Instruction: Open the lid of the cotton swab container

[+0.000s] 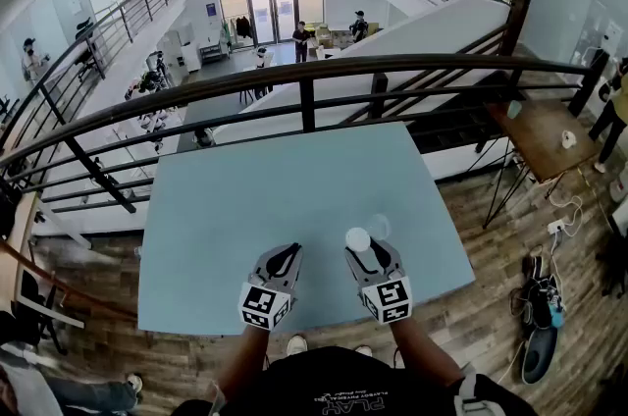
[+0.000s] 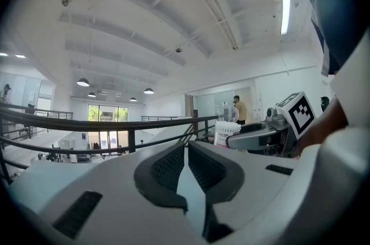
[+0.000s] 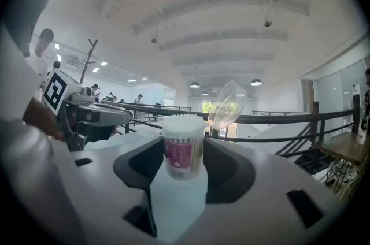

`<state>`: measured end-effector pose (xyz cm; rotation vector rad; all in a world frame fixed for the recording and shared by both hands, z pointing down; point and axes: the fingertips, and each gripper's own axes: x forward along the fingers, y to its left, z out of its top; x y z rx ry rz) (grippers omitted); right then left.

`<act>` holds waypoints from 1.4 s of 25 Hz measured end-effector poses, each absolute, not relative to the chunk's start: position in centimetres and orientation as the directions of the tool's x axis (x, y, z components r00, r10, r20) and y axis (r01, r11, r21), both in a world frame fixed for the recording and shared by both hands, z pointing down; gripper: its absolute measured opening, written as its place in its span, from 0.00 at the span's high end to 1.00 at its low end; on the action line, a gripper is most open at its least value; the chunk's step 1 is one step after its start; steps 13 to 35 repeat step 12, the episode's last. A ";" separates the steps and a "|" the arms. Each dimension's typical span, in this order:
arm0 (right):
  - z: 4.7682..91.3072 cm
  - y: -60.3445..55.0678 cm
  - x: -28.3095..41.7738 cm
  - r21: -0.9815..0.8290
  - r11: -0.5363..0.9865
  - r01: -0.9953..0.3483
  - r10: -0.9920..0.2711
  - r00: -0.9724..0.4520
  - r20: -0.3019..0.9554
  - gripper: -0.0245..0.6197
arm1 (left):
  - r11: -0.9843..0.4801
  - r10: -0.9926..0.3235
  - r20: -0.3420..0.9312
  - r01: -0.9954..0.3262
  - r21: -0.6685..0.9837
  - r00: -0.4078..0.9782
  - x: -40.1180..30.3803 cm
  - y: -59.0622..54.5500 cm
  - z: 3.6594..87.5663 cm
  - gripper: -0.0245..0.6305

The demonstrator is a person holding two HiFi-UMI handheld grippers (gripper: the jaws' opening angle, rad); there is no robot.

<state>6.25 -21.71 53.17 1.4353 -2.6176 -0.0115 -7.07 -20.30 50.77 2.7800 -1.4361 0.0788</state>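
Observation:
A cotton swab container (image 1: 358, 239) with white swab tips showing at its top stands near the front of the pale blue table (image 1: 294, 179). My right gripper (image 1: 365, 251) is shut on its body. In the right gripper view the container (image 3: 184, 148) has a pink label and sits between the two pads, while its clear lid (image 3: 226, 104) is tipped up and back to the right, still attached at the rim. My left gripper (image 1: 291, 250) hovers just left of it, shut with nothing in it (image 2: 186, 148). The left gripper view shows the container (image 2: 226, 133) to its right.
A dark metal railing (image 1: 314, 76) runs just beyond the table's far edge, with a drop to a lower floor behind it. A small wooden table (image 1: 549, 134) stands to the right. The person's shoes (image 1: 296, 343) show under the front edge.

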 end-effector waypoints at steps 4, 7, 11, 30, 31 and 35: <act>53.1 -21.9 6.3 0.080 0.539 -0.838 -0.839 -0.527 0.132 0.62 | -0.581 -0.813 0.052 -0.814 -0.015 0.580 -6.9 -20.4 50.7 0.91; 53.2 -21.9 6.1 0.087 0.539 -0.838 -0.840 -0.526 0.132 0.62 | -0.581 -0.813 0.049 -0.814 -0.014 0.580 -7.0 -20.4 50.8 0.91; 53.2 -21.9 5.8 0.111 0.540 -0.834 -0.840 -0.526 0.135 0.62 | -0.584 -0.811 0.046 -0.812 -0.019 0.583 -7.2 -20.4 50.8 0.91; 53.1 -21.9 5.7 0.115 0.541 -0.833 -0.840 -0.526 0.135 0.62 | -0.585 -0.811 0.046 -0.811 -0.020 0.584 -7.2 -20.4 50.7 0.91; 53.1 -21.9 5.7 0.115 0.541 -0.833 -0.840 -0.526 0.135 0.62 | -0.585 -0.811 0.046 -0.811 -0.020 0.584 -7.2 -20.4 50.7 0.91; 53.1 -21.9 5.7 0.115 0.541 -0.833 -0.840 -0.526 0.135 0.62 | -0.585 -0.811 0.046 -0.811 -0.020 0.584 -7.2 -20.4 50.7 0.91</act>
